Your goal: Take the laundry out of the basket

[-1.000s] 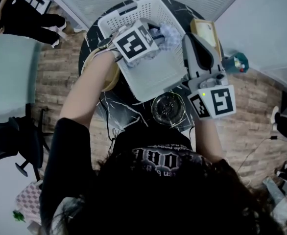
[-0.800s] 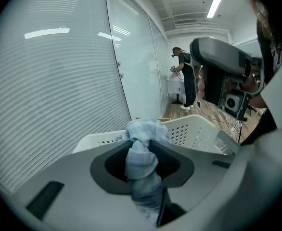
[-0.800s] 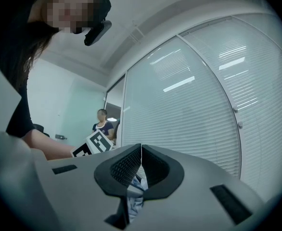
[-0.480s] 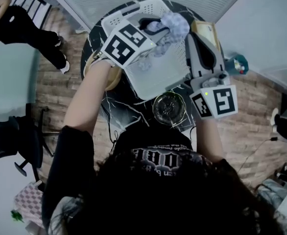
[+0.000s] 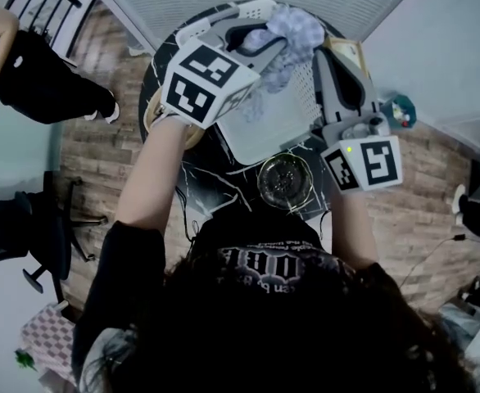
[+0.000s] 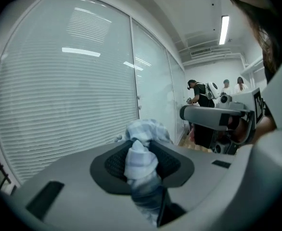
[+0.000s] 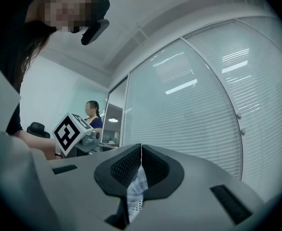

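Jaws of my left gripper (image 6: 142, 148) pinch a bunched fold of the pale checked cloth (image 5: 296, 29), which hangs above the far end of the white basket (image 5: 260, 129). At the basket's right rim, the jaws of my right gripper (image 7: 140, 150) are pressed together with a strip of checked fabric caught low between them. The cloth looks light, soft and limp, so it is best held by a gathered fold and could drag on the rim. A glass bowl (image 5: 284, 181) just beside the basket's near edge looks the likeliest thing to get in the way.

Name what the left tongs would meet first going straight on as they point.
Beyond the checked cloth in the left tongs, probably the glass wall with blinds; distance is unclear.
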Demonstrator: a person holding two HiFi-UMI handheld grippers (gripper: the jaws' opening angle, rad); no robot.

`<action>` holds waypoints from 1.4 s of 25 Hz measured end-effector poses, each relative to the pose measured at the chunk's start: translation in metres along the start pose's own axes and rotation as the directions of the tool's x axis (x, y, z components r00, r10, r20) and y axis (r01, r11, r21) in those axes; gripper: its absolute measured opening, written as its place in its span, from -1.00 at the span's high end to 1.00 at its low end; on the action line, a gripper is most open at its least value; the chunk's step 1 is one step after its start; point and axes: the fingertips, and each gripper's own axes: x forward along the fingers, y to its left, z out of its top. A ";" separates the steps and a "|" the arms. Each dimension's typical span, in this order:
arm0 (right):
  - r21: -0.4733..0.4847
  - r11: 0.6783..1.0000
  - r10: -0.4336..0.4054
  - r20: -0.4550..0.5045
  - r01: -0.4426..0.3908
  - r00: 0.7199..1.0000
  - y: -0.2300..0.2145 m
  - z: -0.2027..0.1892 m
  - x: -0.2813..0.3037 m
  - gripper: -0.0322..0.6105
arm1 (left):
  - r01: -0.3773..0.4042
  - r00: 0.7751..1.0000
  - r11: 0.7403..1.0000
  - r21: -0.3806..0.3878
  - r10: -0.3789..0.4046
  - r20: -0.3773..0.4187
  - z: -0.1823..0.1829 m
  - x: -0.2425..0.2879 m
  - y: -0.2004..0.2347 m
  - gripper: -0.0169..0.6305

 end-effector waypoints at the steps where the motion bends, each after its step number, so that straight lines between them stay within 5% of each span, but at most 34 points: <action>1: -0.002 1.000 0.001 0.002 -0.001 1.000 0.000 0.002 0.001 0.81 | -0.015 1.000 1.000 -0.010 0.015 0.015 0.004 -0.004 0.002 0.59; 11: -0.046 0.998 0.042 0.050 -0.040 0.998 0.014 0.033 0.022 0.81 | -0.145 0.975 0.988 -0.052 0.152 0.161 0.053 -0.054 0.017 0.59; 21: -0.093 0.990 0.116 0.109 -0.106 0.987 0.048 0.067 0.041 0.81 | -0.273 0.925 0.961 -0.043 0.274 0.262 0.097 -0.117 0.032 0.60; 27: -0.112 0.982 0.165 0.149 -0.149 0.975 0.077 0.088 0.049 0.81 | -0.384 0.878 0.922 0.044 0.349 0.328 0.123 -0.162 0.029 0.60; 35: -0.121 0.962 0.265 0.193 -0.245 0.945 0.127 0.111 0.065 0.81 | -0.489 0.824 0.870 0.052 0.442 0.356 0.139 -0.232 0.031 0.60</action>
